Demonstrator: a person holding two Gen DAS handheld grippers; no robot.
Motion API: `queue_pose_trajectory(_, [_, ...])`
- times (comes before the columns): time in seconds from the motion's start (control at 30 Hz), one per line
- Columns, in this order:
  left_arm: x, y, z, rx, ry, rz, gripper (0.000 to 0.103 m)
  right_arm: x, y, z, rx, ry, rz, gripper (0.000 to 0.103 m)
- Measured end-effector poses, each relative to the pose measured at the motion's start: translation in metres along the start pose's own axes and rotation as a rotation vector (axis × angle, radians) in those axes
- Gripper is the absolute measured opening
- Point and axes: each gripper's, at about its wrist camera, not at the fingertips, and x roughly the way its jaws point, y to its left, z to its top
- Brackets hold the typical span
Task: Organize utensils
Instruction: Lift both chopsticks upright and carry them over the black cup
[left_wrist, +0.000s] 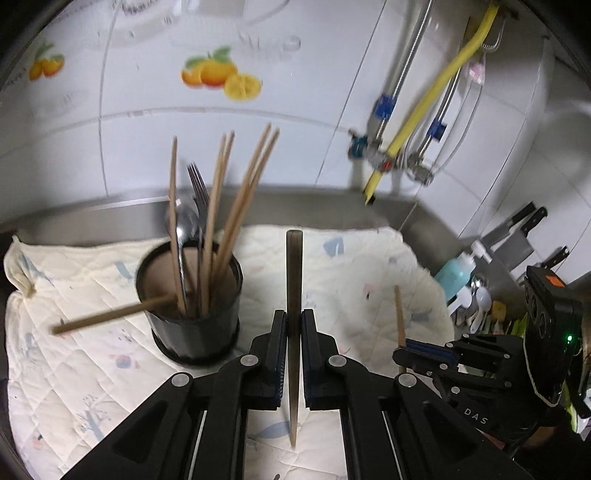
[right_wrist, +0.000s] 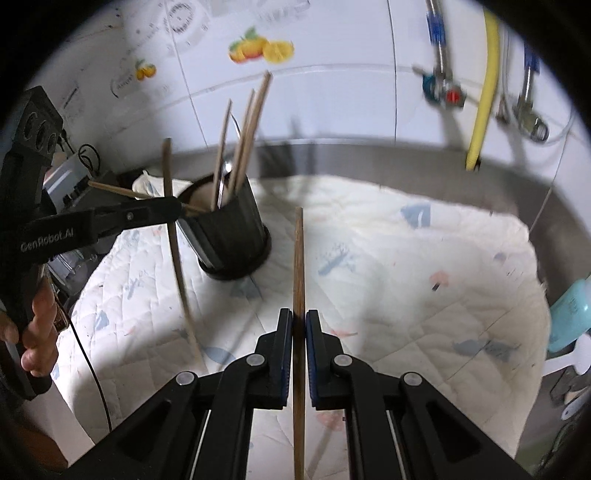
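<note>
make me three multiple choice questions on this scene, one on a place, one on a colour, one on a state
1. Where does the utensil holder stand?
A. on the quilted cloth
B. on a shelf
C. on the floor

2. What colour is the hose on the wall?
A. red
B. yellow
C. green

3. What is the left gripper doing?
A. hanging open
B. shut on a spoon
C. shut on a chopstick

Answers: 1 A, its base rests on the cloth; 2 B, it hangs bright yellow beside the pipes; 3 C, the stick runs between the closed pads.
</note>
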Motion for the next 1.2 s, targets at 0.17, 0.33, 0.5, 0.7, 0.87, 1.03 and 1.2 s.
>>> queue_pose_trajectory(0.17, [-0.029, -0.001, 0.013, 0.006, -0.065, 0.005, 0.007, -0.019, 0.006, 0.013, -0.016, -0.067, -0.007, 0.01])
queue_pose_trajectory(0.33, [-0.049, 0.0, 0.03, 0.01, -0.118, 0.012, 0.007, -0.031, 0.011, 0.033, -0.017, -0.138, -0.013, 0.01])
queue_pose_trajectory(0.5, [-0.068, 0.005, 0.055, 0.017, -0.175, 0.029, 0.007, -0.039, 0.018, 0.06, -0.028, -0.19, -0.003, 0.01])
queue_pose_trajectory(0.7, [-0.09, 0.016, 0.083, 0.018, -0.243, 0.06, 0.007, -0.046, 0.031, 0.095, -0.048, -0.238, 0.013, 0.01])
queue_pose_trajectory(0.87, [-0.104, 0.027, 0.098, 0.021, -0.295, 0.107, 0.007, -0.051, 0.045, 0.115, -0.075, -0.27, 0.027, 0.01])
queue_pose_trajectory(1.03, [-0.107, 0.04, 0.107, 0.041, -0.326, 0.173, 0.007, -0.052, 0.06, 0.135, -0.102, -0.301, 0.039, 0.01])
queue_pose_trajectory(1.2, [-0.094, 0.06, 0.11, 0.018, -0.309, 0.203, 0.007, -0.047, 0.071, 0.15, -0.11, -0.325, 0.056, 0.01])
